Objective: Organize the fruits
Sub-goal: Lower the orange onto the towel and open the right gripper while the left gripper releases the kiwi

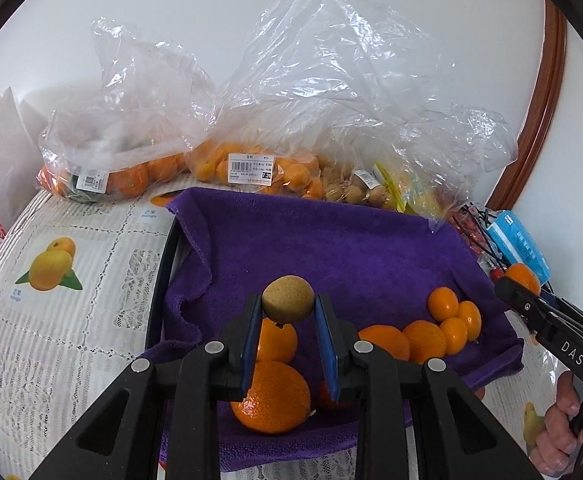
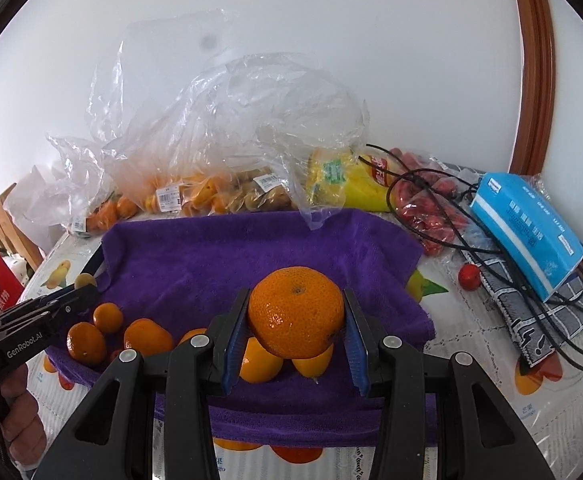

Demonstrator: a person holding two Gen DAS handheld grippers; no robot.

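Left gripper [image 1: 287,308] clamped on a small tan-brown fruit [image 1: 288,299], round and matte with a faintly rough skin, pinched between the blue ribbed pads at centre frame. Right gripper [image 2: 296,314] clenched on a tangerine [image 2: 296,312], glossy and dimpled, stem dimple turned up, dead centre of its own view. Both loads carried above the purple towel [image 1: 351,248], neither set down yet.

Below and around the jaws: a plush, nappy cloth, rumpled at its left edge, already dotted with fruit. Bigger oranges [image 1: 273,396] bunched low at centre of the left view; a cluster of small oval kumquats [image 1: 453,320] at lower right, smooth and shiny. Sorting looks well begun, by kind it seems, but far from finished.

Farther out, along the upper half: crinkled clear plastic bags [image 1: 331,80] with price labels, holding more orange fruit and a heap of tan ones like the piece in hand. Plenty left to unpack, judging by those. Off to the right of the right view: a blue tissue pack [image 2: 527,232], black cables, a stray red fruit [image 2: 468,276] on the lace-patterned tablecloth [image 1: 71,320].
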